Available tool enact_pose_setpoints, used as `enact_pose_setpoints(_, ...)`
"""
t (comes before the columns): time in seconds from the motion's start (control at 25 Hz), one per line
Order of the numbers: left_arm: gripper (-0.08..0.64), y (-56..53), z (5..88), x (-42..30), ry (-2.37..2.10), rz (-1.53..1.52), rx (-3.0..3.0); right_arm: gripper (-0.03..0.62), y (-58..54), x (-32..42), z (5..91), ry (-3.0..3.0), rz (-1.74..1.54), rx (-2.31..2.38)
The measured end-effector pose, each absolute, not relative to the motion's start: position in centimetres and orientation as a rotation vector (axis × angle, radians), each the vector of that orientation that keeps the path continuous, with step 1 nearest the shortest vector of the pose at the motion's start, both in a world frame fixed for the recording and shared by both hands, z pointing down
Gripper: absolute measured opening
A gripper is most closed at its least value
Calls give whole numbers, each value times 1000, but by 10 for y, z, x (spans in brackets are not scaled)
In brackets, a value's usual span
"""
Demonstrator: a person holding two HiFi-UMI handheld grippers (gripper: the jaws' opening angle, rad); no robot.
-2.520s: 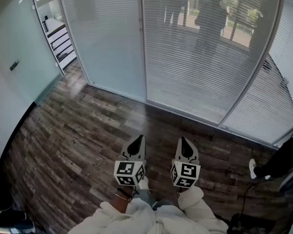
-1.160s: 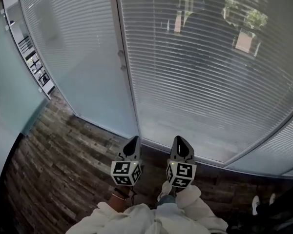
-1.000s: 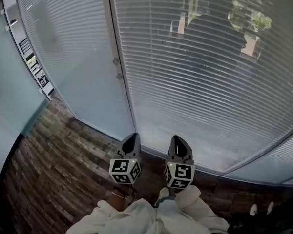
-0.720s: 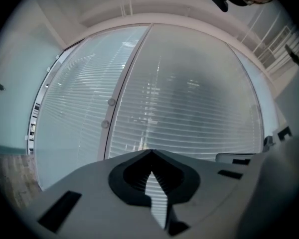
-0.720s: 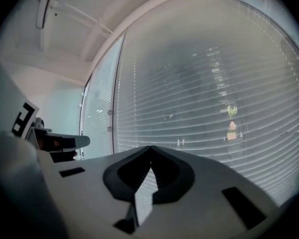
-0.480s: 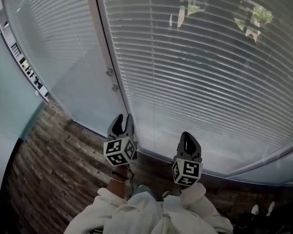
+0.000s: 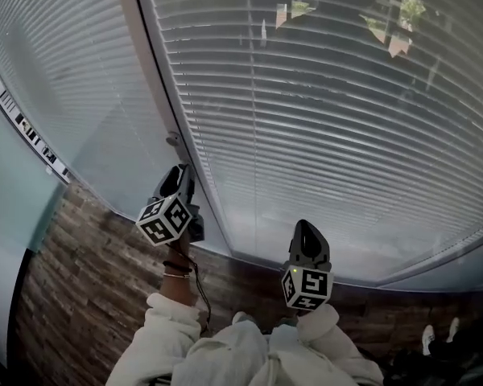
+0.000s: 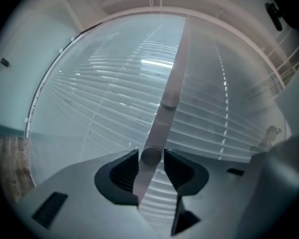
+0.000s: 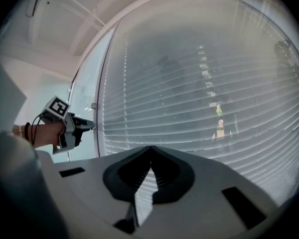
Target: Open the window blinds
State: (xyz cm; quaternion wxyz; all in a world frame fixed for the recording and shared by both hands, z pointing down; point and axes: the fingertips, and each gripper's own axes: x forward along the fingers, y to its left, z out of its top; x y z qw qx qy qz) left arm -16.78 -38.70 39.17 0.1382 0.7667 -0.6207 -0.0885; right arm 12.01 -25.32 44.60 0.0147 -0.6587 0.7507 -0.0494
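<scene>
Between the jaws of the left gripper [image 7: 178,175] sits a small round knob [image 8: 151,155] on the vertical frame post [image 8: 178,59]. The jaws are opening, and the ribbed pads stand on either side of the knob without visibly pressing it. A second knob [image 8: 169,103] lies further along the post, beyond the jaw tips. To work the control well, keep the knob centred between the pads, close squarely on its rim, and hold the gripper axis in line with the knob so the pads do not slip off. Whether it turns or slides cannot be told, so the first move should probably be gentle. The left forearm [image 7: 175,276] reaches forward, gripper level, marker cube tilted. The window blinds [image 7: 330,127], slats closed, hang just right of this gripper and ahead of it. The right gripper [image 7: 307,230] is held back near the body, level, facing the slats, its jaws together on nothing.
</scene>
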Motion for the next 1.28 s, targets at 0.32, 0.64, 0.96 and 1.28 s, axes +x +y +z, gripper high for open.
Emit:
enact_pose_setpoints(0.32, 123, -389, 402, -159, -2054, 250, 2447, 9, -259, 131, 456, 2286, -168, -2064)
enact_pose_setpoints(0.64, 128, -391, 398, -162, -1937, 2, 2395, 9, -263, 129, 448, 2288, -176, -2067)
enact_pose_setpoints(0.96, 126, -396, 397, -164, -1987, 54, 2330, 9, -267, 118, 452, 2313, -183, -2052)
enact_pose_setpoints(1.28, 126, -397, 403, -158, -2277, 573, 2513, 9, -278, 112, 448, 2304, -118, -2085)
